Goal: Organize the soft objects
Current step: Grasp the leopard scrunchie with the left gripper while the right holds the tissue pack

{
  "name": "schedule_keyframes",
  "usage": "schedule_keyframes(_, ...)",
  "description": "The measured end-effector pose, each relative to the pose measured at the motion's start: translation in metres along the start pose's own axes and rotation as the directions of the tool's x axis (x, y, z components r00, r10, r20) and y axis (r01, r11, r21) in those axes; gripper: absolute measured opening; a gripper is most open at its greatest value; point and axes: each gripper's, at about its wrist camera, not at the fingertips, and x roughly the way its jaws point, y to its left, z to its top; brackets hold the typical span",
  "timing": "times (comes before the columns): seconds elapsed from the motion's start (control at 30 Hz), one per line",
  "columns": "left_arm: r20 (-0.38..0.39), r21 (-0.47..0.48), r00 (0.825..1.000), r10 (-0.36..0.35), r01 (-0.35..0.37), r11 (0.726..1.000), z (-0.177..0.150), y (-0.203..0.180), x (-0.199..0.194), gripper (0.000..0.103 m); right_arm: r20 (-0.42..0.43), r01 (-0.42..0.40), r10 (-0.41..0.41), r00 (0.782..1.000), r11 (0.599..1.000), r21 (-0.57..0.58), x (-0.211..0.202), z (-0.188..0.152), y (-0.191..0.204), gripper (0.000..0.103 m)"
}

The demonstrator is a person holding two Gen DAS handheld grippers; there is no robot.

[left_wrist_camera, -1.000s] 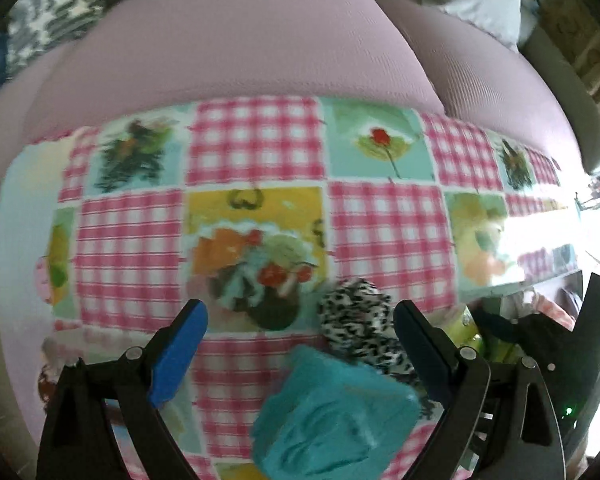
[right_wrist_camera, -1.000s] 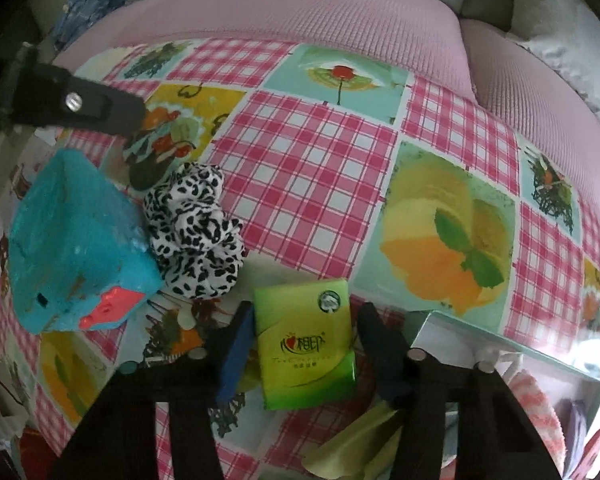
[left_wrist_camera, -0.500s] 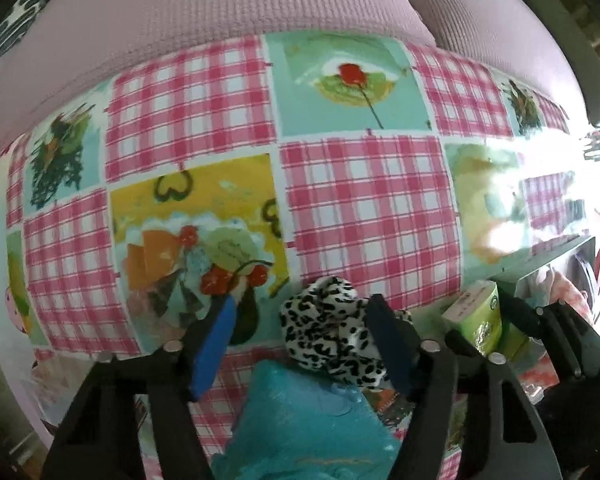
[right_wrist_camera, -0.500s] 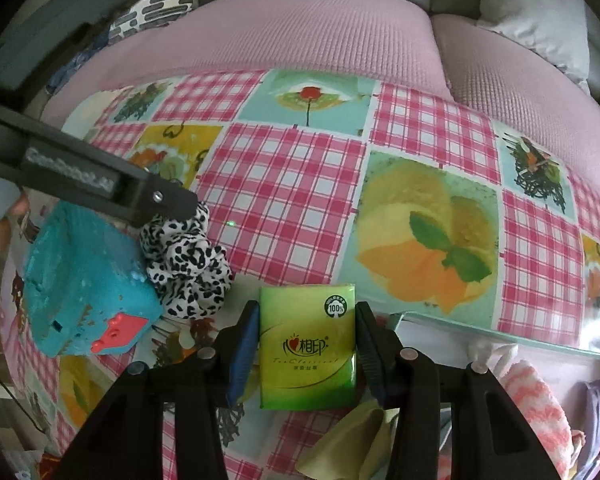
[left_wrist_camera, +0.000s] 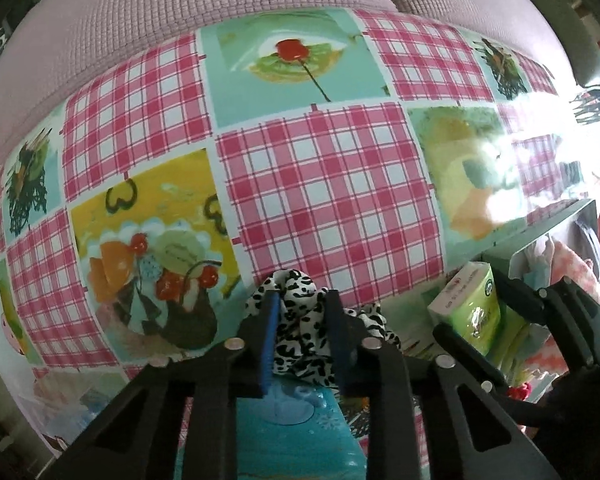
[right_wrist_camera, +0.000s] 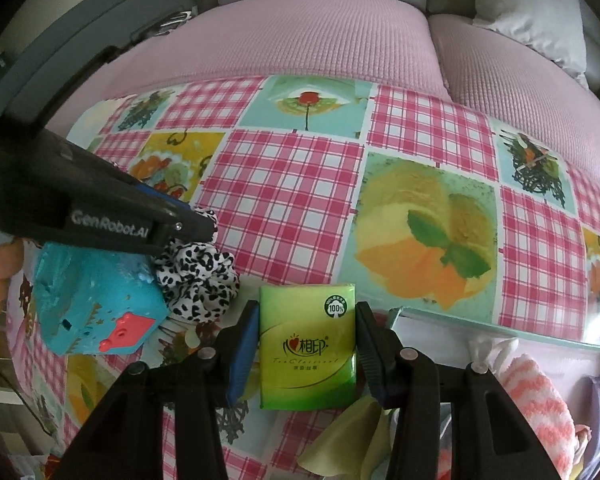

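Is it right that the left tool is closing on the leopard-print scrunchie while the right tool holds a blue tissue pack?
Not quite. The tissue pack in the right tool is green, as the right wrist view shows. The left tool has just been closing on the leopard-print scrunchie.

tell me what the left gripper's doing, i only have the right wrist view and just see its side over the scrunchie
Observer: The left gripper has just been closing, and its pads now pinch a fold of the leopard-print scrunchie.
Operator: is the scrunchie clear of the blue box
Observer: No. In the left wrist view it lies right against the blue box, which sits directly under that gripper.
Operator: and my tissue pack, how does it sit
Observer: From the left wrist view the green tissue pack stands on edge between the right gripper's fingers, beside the grey bin's rim.
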Motion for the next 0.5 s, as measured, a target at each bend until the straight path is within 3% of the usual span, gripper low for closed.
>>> schedule_keyframes(0.23, 0.057, -0.014, 0.998, -0.012, 0.012, 1.0, -0.014, -0.009, -0.008, 0.01, 0.013, -0.013, 0.013, 1.0, 1.0, 0.01, -0.009, -0.004, 0.002, 0.049)
schedule_keyframes(0.5, 0.193, -0.009, 0.98, -0.038, 0.041, 0.999, -0.045, -0.014, -0.054, 0.0, 0.075, -0.039, 0.036, 0.997, 0.999, 0.033, -0.042, -0.01, 0.008, 0.049)
